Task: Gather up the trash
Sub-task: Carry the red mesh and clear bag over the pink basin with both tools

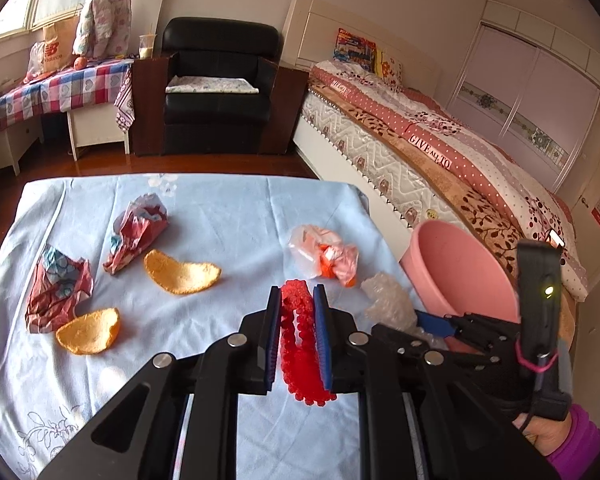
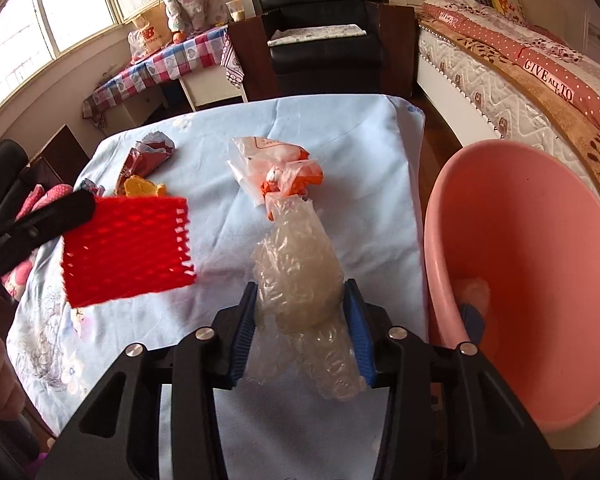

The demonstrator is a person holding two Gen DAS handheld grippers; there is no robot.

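My left gripper (image 1: 296, 294) is shut on a red foam net sleeve (image 1: 300, 344) and holds it above the blue tablecloth; the sleeve also shows in the right wrist view (image 2: 126, 248). My right gripper (image 2: 300, 290) is shut on a wad of clear bubble wrap (image 2: 300, 276), which also shows in the left wrist view (image 1: 387, 300). A pink bin (image 2: 539, 264) stands tilted at the table's right edge, also in the left wrist view (image 1: 459, 268). On the cloth lie an orange and clear plastic bag (image 1: 325, 256), two orange peels (image 1: 180, 272) (image 1: 88, 330) and two crumpled red wrappers (image 1: 138, 228) (image 1: 56, 288).
The table with the blue cloth (image 1: 228, 216) has a bed (image 1: 439, 152) to its right. A black armchair (image 1: 216, 84) and a checked side table (image 1: 56, 88) stand behind. Something pale lies in the bin's bottom (image 2: 475, 290).
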